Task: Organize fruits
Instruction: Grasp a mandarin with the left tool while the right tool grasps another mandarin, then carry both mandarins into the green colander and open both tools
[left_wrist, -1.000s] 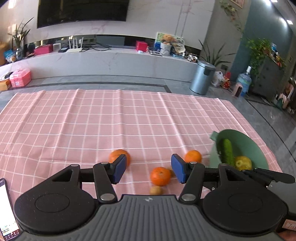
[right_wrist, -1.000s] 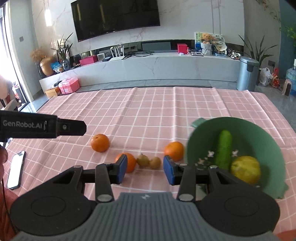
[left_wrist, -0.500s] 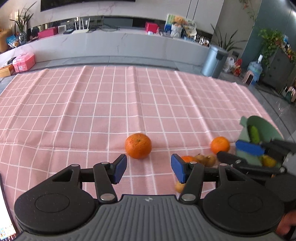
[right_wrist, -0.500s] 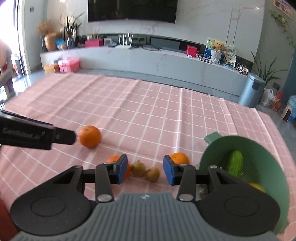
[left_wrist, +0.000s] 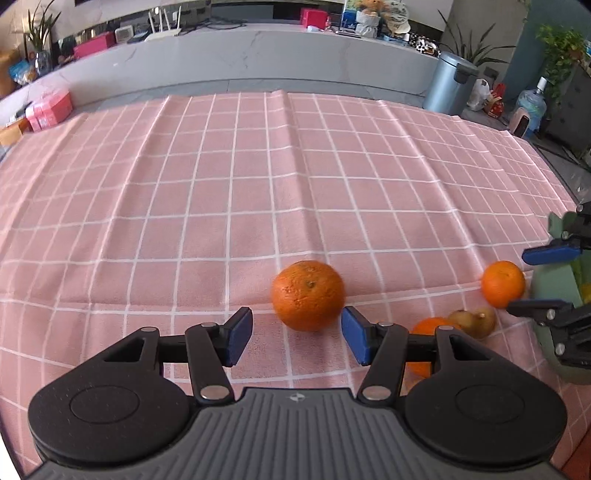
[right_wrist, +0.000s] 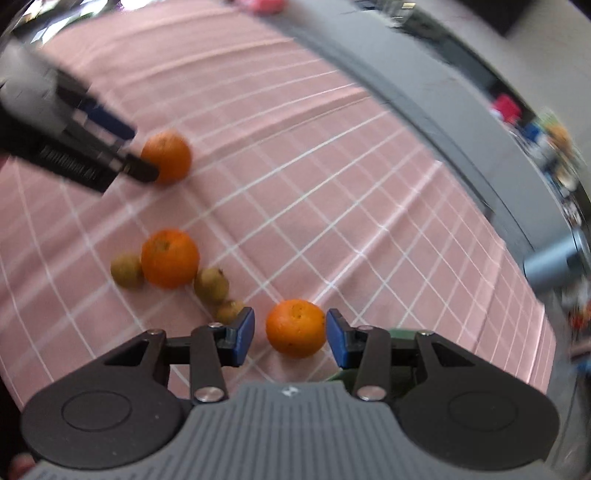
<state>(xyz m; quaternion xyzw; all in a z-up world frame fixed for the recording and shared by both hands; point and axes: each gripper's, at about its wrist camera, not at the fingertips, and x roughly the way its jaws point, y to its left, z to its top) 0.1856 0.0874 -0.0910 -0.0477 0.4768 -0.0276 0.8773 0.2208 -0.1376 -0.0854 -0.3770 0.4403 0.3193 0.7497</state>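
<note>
Both grippers' fingers gape over oranges on the pink cloth, gripping nothing.

Left gripper (left_wrist: 297, 339) stands about half open just short of a big orange (left_wrist: 307, 294), pads clear of it. Right gripper (right_wrist: 290, 335) is narrower, its pads flanking a smaller orange (right_wrist: 296, 328) with slim gaps. A third orange (right_wrist: 170, 257) lies among small brown fruits (right_wrist: 211, 285); the green bowl (left_wrist: 554, 284) sits right.

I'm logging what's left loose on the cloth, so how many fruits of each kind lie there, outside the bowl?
Oranges: 3
Small brown-green fruits: 3
Total: 6
</note>
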